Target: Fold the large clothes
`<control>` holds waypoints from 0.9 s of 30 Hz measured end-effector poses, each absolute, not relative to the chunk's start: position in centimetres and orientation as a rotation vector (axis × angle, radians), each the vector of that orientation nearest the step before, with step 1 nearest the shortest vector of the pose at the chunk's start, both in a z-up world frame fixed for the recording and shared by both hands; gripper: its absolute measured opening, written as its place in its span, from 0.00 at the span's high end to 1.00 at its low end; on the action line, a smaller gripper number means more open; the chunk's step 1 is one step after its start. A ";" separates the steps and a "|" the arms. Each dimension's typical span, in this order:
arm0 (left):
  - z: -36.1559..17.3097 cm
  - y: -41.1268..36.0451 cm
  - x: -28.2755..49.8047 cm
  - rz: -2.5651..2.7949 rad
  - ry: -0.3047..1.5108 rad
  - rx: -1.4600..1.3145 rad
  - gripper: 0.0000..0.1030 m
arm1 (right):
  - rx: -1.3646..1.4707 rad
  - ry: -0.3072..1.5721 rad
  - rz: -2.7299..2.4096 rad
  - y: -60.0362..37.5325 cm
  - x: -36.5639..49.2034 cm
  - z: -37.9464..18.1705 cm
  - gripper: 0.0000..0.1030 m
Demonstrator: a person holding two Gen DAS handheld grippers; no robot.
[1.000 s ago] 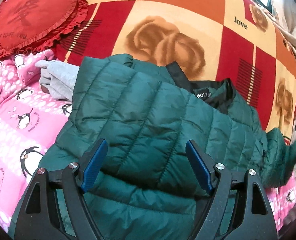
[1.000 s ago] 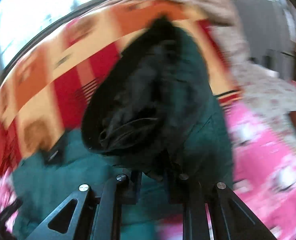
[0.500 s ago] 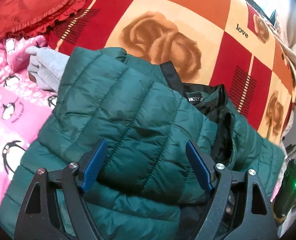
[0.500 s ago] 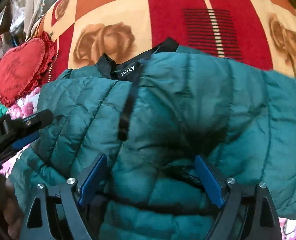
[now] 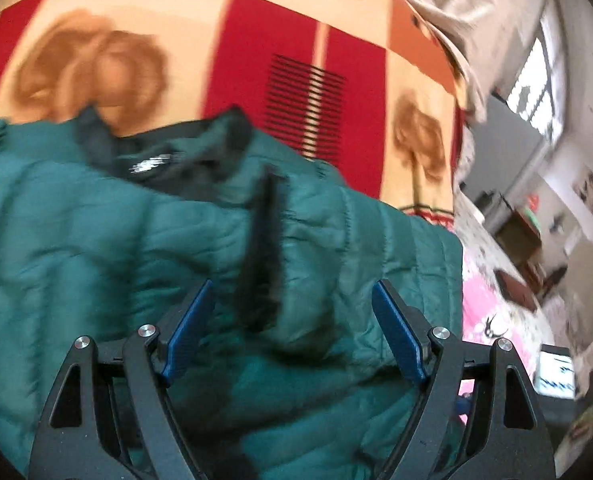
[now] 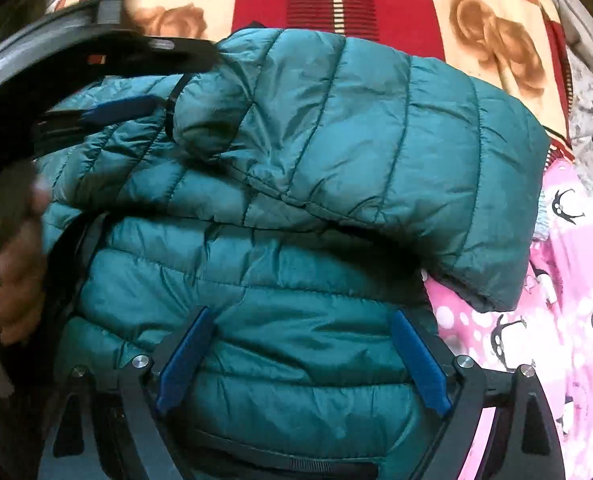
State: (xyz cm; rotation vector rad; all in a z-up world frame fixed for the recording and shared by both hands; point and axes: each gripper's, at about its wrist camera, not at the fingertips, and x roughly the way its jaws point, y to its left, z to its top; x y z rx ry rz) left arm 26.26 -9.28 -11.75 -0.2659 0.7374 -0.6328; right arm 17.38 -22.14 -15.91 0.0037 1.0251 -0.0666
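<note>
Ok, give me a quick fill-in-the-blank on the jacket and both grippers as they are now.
1. The quilted jacket is ____ in colour.
2. The right gripper stands ____, its jaws having just been opening, over the jacket.
3. The pink sheet beside the jacket is printed with ____.
4. The left gripper stands ____.

Missing words: green; open; penguins; open

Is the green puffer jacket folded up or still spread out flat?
Partly folded: the green puffer jacket has one quilted part doubled over the layer beneath, its edge overhanging the pink penguin blanket.
</note>
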 end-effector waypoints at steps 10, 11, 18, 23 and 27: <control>-13.8 -10.5 28.1 -0.674 0.790 -0.264 0.78 | 0.062 1.058 -0.076 -23.7 18.0 -16.8 0.00; -13.5 -10.3 27.9 -0.673 0.778 -0.275 0.79 | 0.060 1.056 -0.077 -23.7 18.0 -16.8 0.00; -10.3 -5.8 25.6 -0.614 0.686 -0.332 0.79 | 0.071 1.069 -0.074 -24.3 17.9 -16.9 0.00; -8.0 -0.3 23.3 -0.516 0.596 -0.411 0.79 | 0.074 1.070 -0.070 -24.6 18.6 -17.1 0.00; -8.1 5.8 21.3 -0.364 0.528 -0.467 0.79 | 0.081 1.070 -0.066 -25.0 18.6 -17.1 0.00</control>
